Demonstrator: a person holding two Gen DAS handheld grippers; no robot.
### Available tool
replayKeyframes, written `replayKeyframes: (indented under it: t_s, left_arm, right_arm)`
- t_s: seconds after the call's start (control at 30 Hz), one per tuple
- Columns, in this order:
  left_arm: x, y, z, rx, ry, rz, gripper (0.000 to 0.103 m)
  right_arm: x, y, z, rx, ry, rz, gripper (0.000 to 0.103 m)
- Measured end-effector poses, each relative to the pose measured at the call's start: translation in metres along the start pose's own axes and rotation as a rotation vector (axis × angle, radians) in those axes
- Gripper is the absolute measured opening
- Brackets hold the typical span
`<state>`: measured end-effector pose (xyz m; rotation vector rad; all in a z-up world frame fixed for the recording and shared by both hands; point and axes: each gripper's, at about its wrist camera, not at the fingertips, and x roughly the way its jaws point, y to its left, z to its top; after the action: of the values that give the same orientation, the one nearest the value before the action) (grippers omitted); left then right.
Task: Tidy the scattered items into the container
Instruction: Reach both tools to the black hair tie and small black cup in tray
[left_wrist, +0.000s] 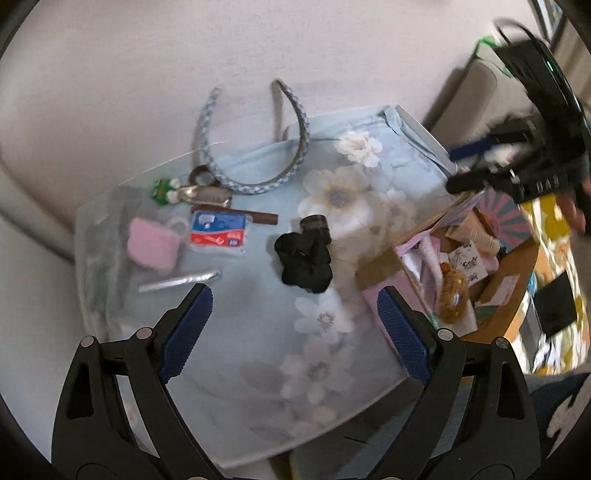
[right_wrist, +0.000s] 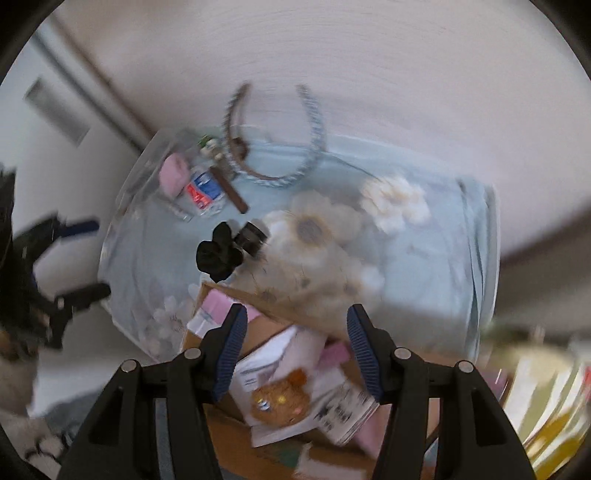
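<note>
Black claw (left_wrist: 293, 325) arms, ribbed blue pads (left_wrist: 186, 332), perhaps 4 silver screws.

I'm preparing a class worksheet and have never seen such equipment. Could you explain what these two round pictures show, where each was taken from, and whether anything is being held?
A person holds a two-fingered black gripper in each hand; each carries a fisheye camera looking along its fingers. One picture is from the left gripper, one from the right gripper. Both stand open, holding nothing. On the pale blue flowered cloth lie a black fabric scrunchie, a blue braided headband and a pink pouch. The open cardboard box already holds items.
</note>
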<state>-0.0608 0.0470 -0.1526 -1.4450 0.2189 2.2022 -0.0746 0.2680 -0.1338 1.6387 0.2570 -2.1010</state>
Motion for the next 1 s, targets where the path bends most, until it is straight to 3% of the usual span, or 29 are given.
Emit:
replayKeyframes:
  t_s: [0.13,0.27,0.53,1.0]
  left_arm:
    - [0.036,0.005,0.008,0.033,0.028,-0.089,0.091]
    - [0.075,0.002,0.007,0.064,0.078,-0.107,0.091]
    - [0.119,-0.007,0.000,0.079,0.110,-0.130,0.091]
    - [0.147,-0.002,0.001,0.034,0.093,-0.148,0.091]
  right_arm:
    - [0.027,0.001,0.036,-0.154,0.057,0.093,0.052]
    - [0.068,0.004,0.061,-0.265,0.142,0.137,0.052]
    - [0.127,0.032,0.062,-0.498,0.249,0.153,0.052]
    - [0.164,0.042,0.065,-0.581,0.262,0.211,0.052]
